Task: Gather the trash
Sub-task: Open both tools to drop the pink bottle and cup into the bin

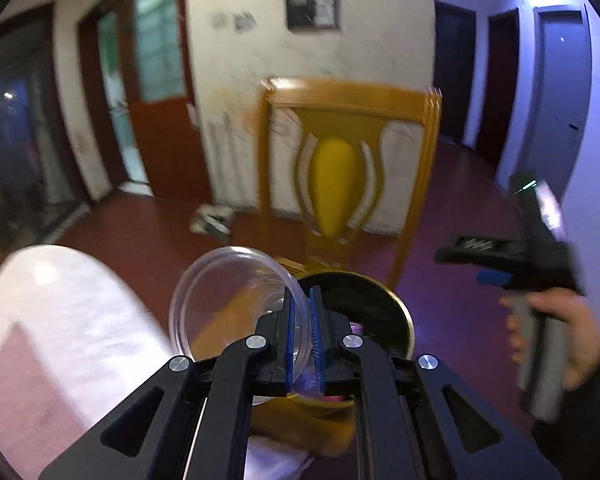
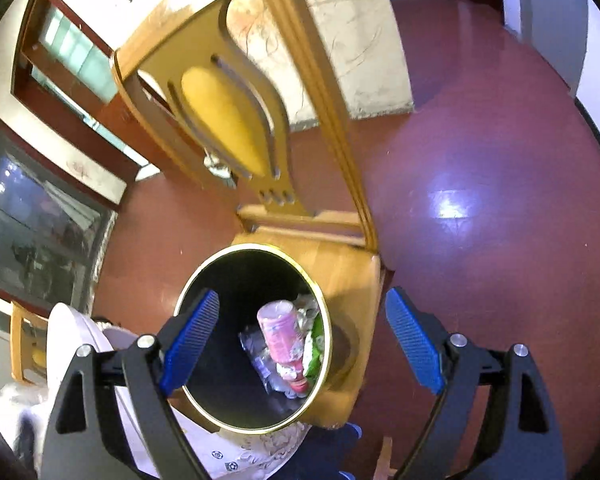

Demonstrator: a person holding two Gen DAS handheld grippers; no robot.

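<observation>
Clear thin plastic, that's what the left claw [image 1: 303, 332] is clamped on: a see-through round lid or shallow bowl [image 1: 240, 304], pinched at its rim between the 2 blue ribbed pads. It's up in the air, just left of the black bin [image 1: 384, 308], not over the opening yet as far as I can tell from the left wrist view.

Handling-wise I'd guess it weighs next to nothing and flexes easily. Smooth, glossy, probably a bit slippery, so the ribbed rubber is doing the real work. The rim is the sensible place to hold it since the wall is thin enough to sit between nearly closed jaws. Squeeze harder and it might crack or buckle, though for trash that hardly matters.

The right claw [image 2: 302, 344] is spread wide with nothing between its fingers, hanging right above the bin [image 2: 204, 280]. Looking down into it: black inside, thin gold band around the lip, round. At the bottom sits a pink bottle [image 2: 280, 332], some crinkly clear wrap [image 2: 256, 348] and a green wrapper [image 2: 314, 360].

The bin stands on the seat of a yellow wooden chair [image 2: 348, 276], varnished, with a carved curvy backrest. Floor [image 2: 480, 140] is glossy dark red and reflects light. A desk with a white patterned cloth [image 1: 60, 312] sits to the left.
</observation>
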